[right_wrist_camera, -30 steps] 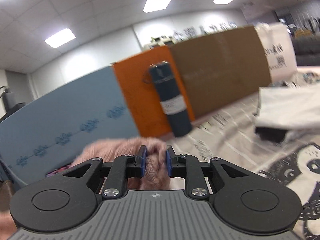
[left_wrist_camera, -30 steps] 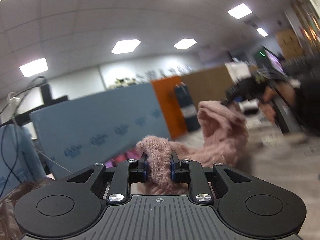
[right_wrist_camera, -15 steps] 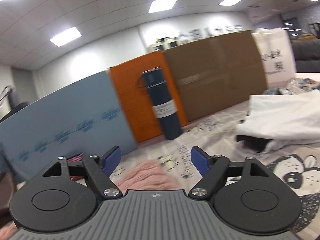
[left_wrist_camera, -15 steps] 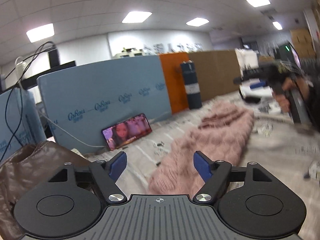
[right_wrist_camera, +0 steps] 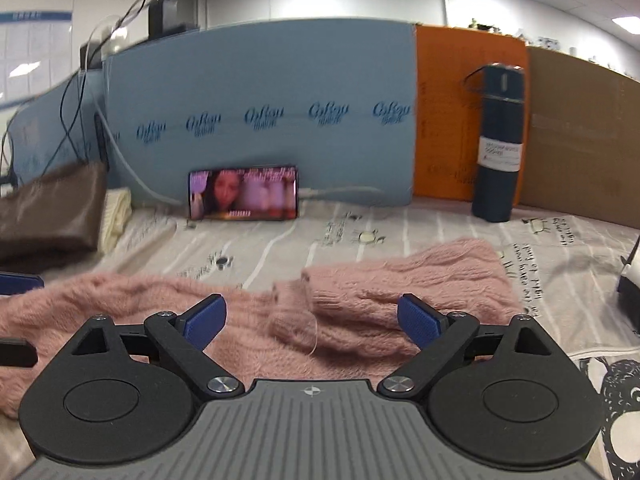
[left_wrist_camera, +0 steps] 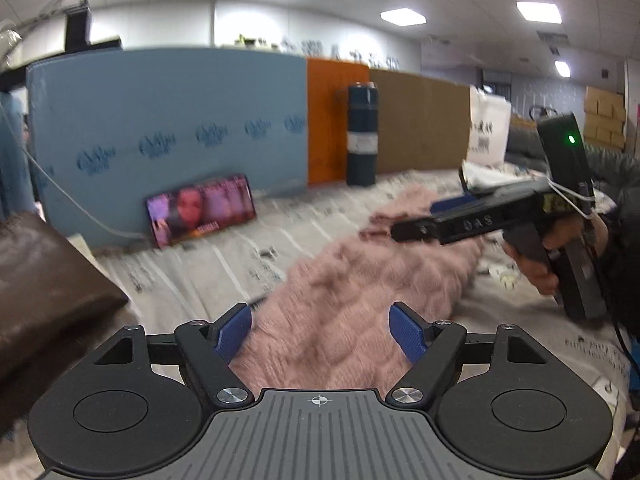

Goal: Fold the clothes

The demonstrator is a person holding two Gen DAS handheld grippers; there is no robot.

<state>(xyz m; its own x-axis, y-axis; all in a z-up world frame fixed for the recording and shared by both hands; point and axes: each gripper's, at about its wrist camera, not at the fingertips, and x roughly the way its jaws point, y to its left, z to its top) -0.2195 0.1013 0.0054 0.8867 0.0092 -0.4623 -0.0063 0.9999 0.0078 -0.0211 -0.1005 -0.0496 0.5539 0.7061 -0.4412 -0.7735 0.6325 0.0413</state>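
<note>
We are seeing the pink sweater (left_wrist_camera: 360, 280) lying flat on the printed sheet (left_wrist_camera: 208, 256), released, no pad touching it. In the left wrist view its long axis is running from 6 o'clock, under our left gripper (left_wrist_camera: 320, 330), up toward 1 o'clock, where the far end is narrowing near the flask (left_wrist_camera: 361, 136). In the right wrist view the same sweater (right_wrist_camera: 380, 292) is stretching across the frame from 9 to 3 o'clock, with a folded cuff sitting just ahead of our right gripper (right_wrist_camera: 312, 318).

Left gripper: jaws spread wide, blue pads (left_wrist_camera: 234, 330) hanging above the knit, nothing pinched. Right gripper: jaws opening at this moment, pads (right_wrist_camera: 420, 320) apart, sweater below them but not gripped. We are also seeing the right gripper (left_wrist_camera: 420, 224) from the side at 3 o'clock in the left view, a hand (left_wrist_camera: 540, 256) wrapping its handle, fingers pointing toward 9 o'clock over the sweater's far end.

Phone (right_wrist_camera: 243, 193) is leaning on the blue board (right_wrist_camera: 260, 112) at 12 o'clock, screen lit. A brown garment (right_wrist_camera: 52, 212) is sitting at 9 o'clock, well apart from the sweater.
</note>
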